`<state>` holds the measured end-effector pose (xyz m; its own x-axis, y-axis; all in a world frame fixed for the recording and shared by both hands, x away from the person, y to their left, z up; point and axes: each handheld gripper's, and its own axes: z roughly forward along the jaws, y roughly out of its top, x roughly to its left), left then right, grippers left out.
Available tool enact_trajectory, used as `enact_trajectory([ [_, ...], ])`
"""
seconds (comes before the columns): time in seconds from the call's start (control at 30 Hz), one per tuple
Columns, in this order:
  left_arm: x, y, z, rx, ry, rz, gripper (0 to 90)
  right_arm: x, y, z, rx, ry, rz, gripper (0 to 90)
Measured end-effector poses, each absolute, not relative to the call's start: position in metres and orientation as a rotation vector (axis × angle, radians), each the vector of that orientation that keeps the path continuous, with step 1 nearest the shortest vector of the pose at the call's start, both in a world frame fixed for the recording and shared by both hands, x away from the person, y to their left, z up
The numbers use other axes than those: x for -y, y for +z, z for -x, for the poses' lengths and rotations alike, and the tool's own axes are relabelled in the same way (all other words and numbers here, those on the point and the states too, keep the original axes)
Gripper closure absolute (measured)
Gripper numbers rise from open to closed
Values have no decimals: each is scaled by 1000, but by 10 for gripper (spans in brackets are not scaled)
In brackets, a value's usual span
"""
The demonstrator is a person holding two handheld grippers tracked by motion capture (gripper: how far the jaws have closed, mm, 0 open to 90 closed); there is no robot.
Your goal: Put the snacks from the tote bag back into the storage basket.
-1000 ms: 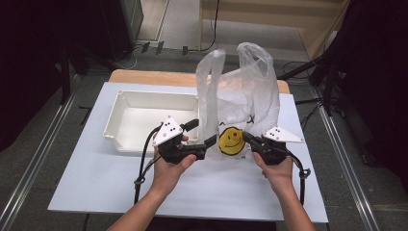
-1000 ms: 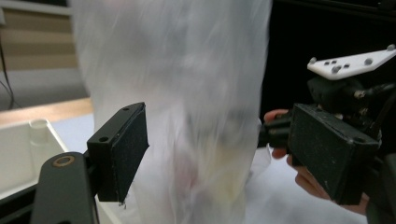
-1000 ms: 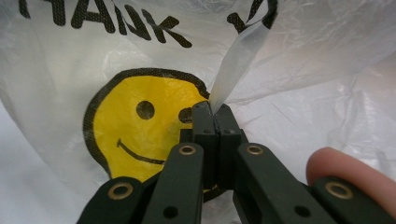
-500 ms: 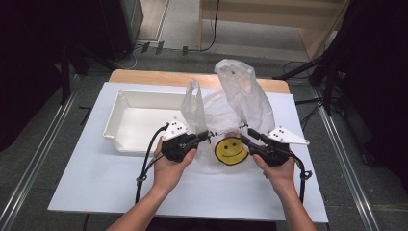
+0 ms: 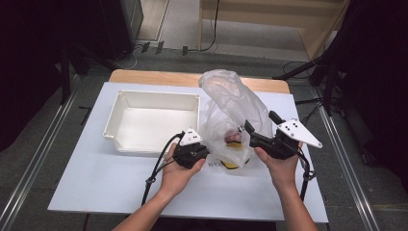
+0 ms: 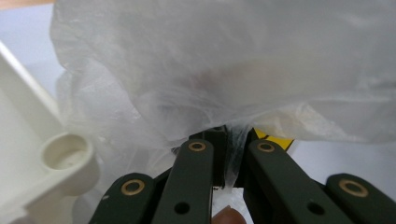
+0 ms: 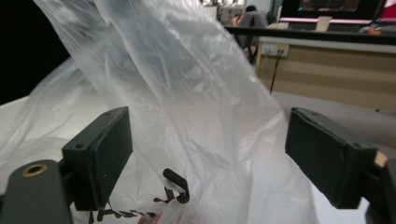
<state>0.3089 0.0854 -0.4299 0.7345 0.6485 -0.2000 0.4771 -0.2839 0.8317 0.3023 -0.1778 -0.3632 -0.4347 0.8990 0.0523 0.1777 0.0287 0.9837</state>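
A thin translucent plastic bag point(image 5: 230, 103) slumps on the white table, with a yellow smiley print point(image 5: 233, 162) low on its front. Something pinkish point(image 5: 234, 135) shows dimly through the film. My left gripper point(image 5: 206, 153) is at the bag's lower left edge. In the left gripper view it point(image 6: 231, 142) is shut on a fold of the bag point(image 6: 196, 79). My right gripper point(image 5: 260, 123) is at the bag's right side. In the right gripper view its jaws point(image 7: 208, 140) stand wide open, with the loose bag point(image 7: 187, 93) billowing between them, held by neither.
An empty white tray point(image 5: 120, 103) lies left of the bag, its corner point(image 6: 65, 158) close beside my left gripper. A wooden strip point(image 5: 154, 76) runs along the table's far edge. Metal rails flank the table on both sides.
The bag has come down from its raised, stretched shape and now sags on the table. Both hands have moved lower and nearer, and the right gripper's jaws have opened off the bag.
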Motion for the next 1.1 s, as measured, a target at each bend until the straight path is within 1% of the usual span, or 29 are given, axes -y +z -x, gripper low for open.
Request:
enact_trajectory([
  [0.03, -85, -430, -309, -861, 216, -1940, 900, 177, -367, -305, -1691, 1439, -1103, 348],
  [0.07, -84, -432, -308, -858, 222, -1952, 900, 176, -371, -307, -1693, 1410, -1096, 522],
  [0.1, -84, -432, -308, -858, 222, -1952, 900, 177, -375, -310, -1708, 1393, -1102, 647],
  [0.13, -83, -434, -308, -861, 224, -1954, 900, 178, -378, -313, -1739, 1398, -1121, 748],
  [0.17, -83, -434, -308, -861, 224, -1954, 900, 178, -378, -313, -1739, 1398, -1121, 748],
  [0.2, -84, -435, -308, -866, 225, -1955, 900, 181, -382, -317, -1758, 1401, -1155, 817],
  [0.23, -85, -436, -308, -870, 224, -1956, 900, 183, -386, -320, -1768, 1400, -1186, 867],
  [0.27, -85, -438, -309, -876, 220, -1960, 900, 187, -391, -323, -1779, 1394, -1211, 896],
  [0.37, -88, -443, -310, -891, 212, -1975, 900, 196, -404, -331, -1804, 1355, -1307, 900],
  [0.4, -89, -445, -311, -900, 205, -1968, 900, 203, -414, -337, -1829, 1311, -1369, 900],
  [0.47, -90, -446, -311, -906, 206, -1969, 900, 206, -420, -340, -1839, 1282, -1402, 900],
  [0.57, -92, -449, -312, -906, 202, -1976, 900, 219, -448, -352, -1887, 1156, -1532, 900],
  [0.6, -92, -449, -312, -906, 202, -1976, 900, 219, -448, -352, -1887, 1156, -1532, 900],
  [0.63, -92, -449, -313, -910, 200, -1975, 900, 227, -461, -357, -1907, 1094, -1587, 900],
  [0.73, -94, -448, -314, -908, 192, -1967, 900, 236, -472, -360, -1900, 1063, -1655, 900],
  [0.8, -97, -446, -315, -909, 175, -1940, 900, 238, -473, -360, -1893, 1071, -1661, 900],
  [0.9, -103, -440, -316, -923, 174, -1891, 737, 239, -470, -357, -1877, 1106, -1625, 900],
  [0.93, -109, -431, -314, -929, 208, -1835, 692, 238, -467, -354, -1867, 1131, -1589, 900],
  [0.97, -109, -431, -314, -929, 208, -1835, 662, 238, -467, -354, -1867, 1131, -1589, 900],
  [1.0, -112, -424, -313, -926, 243, -1807, 626, 237, -463, -351, -1854, 1146, -1553, 900],
  [1.03, -115, -419, -313, -920, 262, -1793, 626, 237, -463, -351, -1854, 1146, -1553, 900],
  [1.07, -121, -407, -311, -909, 297, -1749, 600, 236, -461, -349, -1848, 1159, -1535, 900],
  [1.1, -121, -407, -311, -909, 297, -1749, 585, 236, -461, -349, -1848, 1159, -1535, 900],
])
